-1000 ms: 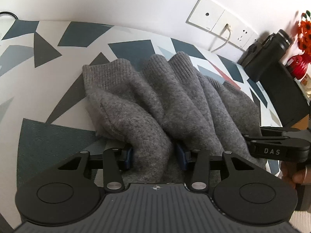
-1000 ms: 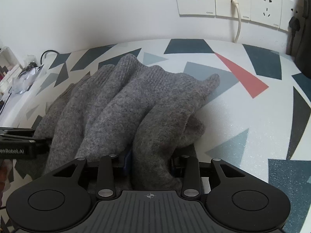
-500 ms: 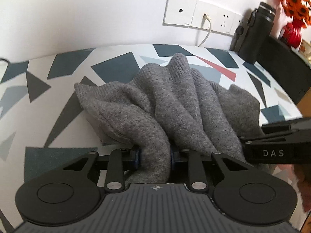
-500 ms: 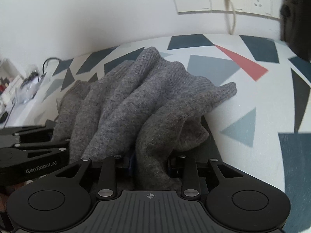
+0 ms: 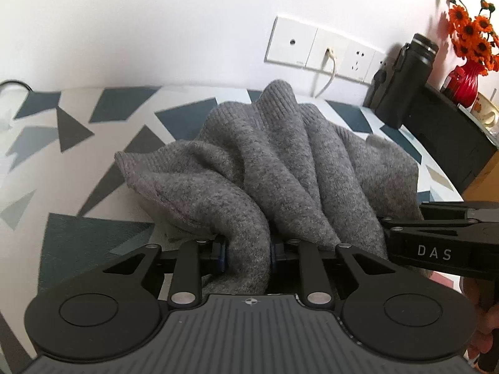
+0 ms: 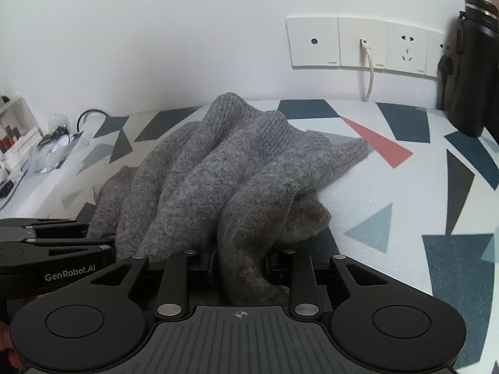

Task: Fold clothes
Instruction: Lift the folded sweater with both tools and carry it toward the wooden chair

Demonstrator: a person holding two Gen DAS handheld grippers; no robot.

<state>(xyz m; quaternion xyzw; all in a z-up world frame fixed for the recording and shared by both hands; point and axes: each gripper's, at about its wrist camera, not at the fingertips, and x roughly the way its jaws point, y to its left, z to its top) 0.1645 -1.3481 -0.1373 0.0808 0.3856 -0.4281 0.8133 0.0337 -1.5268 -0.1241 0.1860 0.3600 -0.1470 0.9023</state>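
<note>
Grippers, left [image 5: 246, 251] and right [image 6: 240, 260], are both clenching the sweater [image 5: 280, 171], closing tighter, its bulk trailing toward twelve o'clock.

A lived-in room of a home. A surface [image 6: 389, 187] covered in a white cloth printed with dark blue, grey and red triangles stands against a plain white wall. A row of white wall sockets [image 6: 365, 43] sits just above it, one with a white cable plugged in. A red vase of orange flowers [image 5: 467, 46] stands on a dark cabinet beside a tall black flask [image 5: 405, 84]. A grey knitted sweater [image 5: 280, 168] lies rumpled on the cloth
</note>
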